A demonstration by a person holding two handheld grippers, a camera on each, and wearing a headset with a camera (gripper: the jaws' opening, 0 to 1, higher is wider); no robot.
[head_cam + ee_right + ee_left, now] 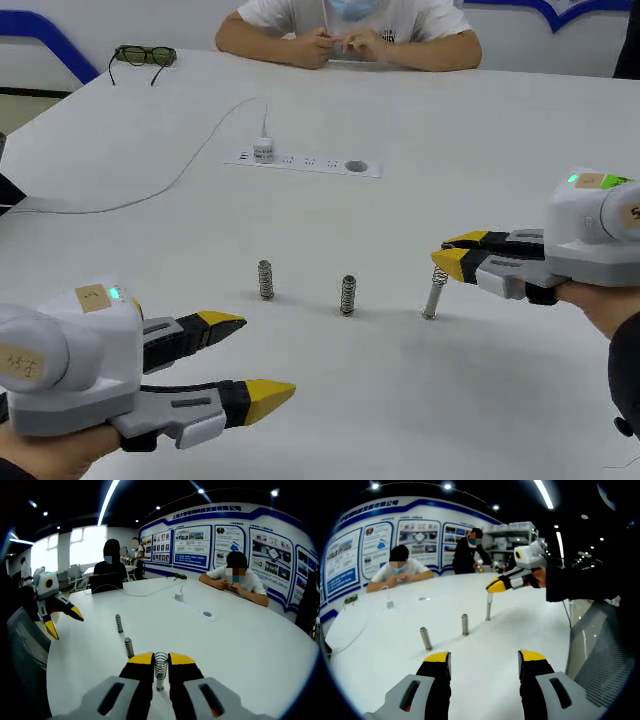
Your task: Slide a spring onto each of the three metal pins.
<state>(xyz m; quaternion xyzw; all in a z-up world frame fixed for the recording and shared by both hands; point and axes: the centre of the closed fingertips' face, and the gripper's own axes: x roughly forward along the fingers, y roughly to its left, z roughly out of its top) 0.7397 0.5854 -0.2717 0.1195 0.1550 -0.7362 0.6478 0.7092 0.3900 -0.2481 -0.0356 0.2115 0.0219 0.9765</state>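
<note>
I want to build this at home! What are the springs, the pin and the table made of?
The springs look like bare steel wire: grey, shiny coils. The pin seems polished metal, a smooth silvery rod. The table looks like white laminate or painted board, faintly glossy.

Spring-covered, left pin [265, 280] and middle pin [347, 295] stand upright; right pin [431, 303] leans, spring [439, 274] atop.
</note>
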